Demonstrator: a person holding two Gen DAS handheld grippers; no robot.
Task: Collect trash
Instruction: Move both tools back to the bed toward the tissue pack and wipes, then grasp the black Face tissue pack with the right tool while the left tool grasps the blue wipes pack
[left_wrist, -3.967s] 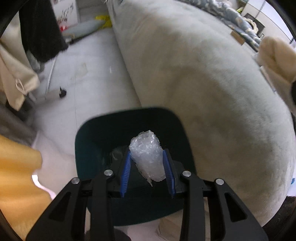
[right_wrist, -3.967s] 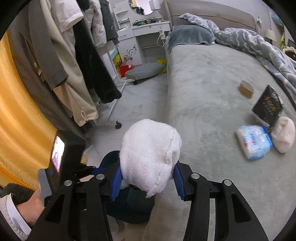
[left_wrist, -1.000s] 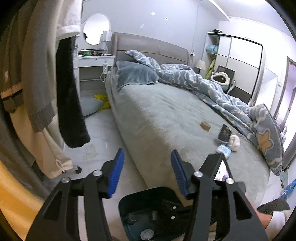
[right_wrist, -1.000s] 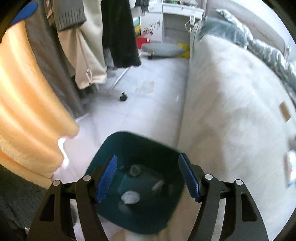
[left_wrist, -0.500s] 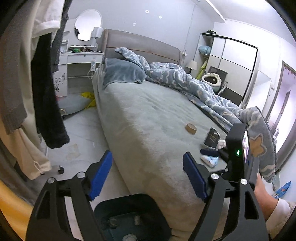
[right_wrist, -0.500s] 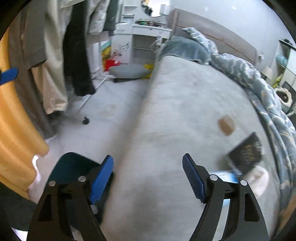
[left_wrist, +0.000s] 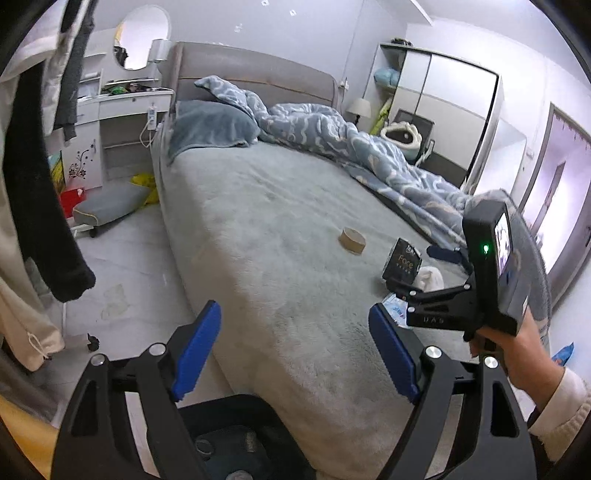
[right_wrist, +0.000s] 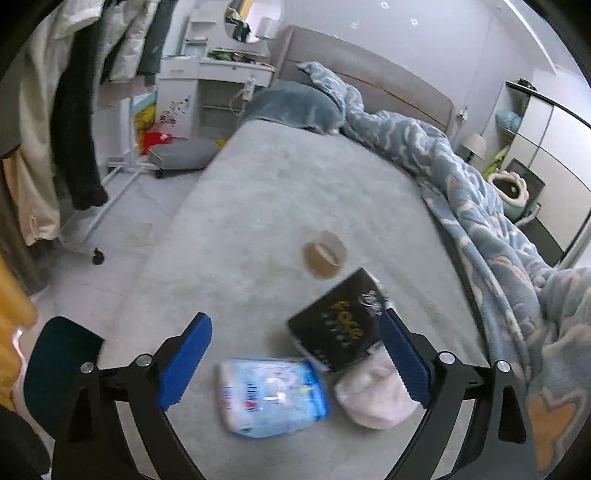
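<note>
Grey bed (right_wrist: 258, 206) with a rumpled blue quilt (right_wrist: 461, 184) bunched along its far side and a pillow (right_wrist: 295, 107) at the head. On the bare cover: tape roll (right_wrist: 325, 254), black packet (right_wrist: 340, 326), blue-white tissue pack (right_wrist: 271, 397), pale soft wad (right_wrist: 373, 397), the last three touching. Beside the bed on the floor (left_wrist: 122, 258): dark teal bin (right_wrist: 59, 365), grey cushion (left_wrist: 110, 201).

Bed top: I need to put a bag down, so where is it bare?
Bare: the wide grey stretch of the bed between the pillow and the tape roll. Crowded: beyond the roll, the black box, blue packet and white wad touch.
</note>
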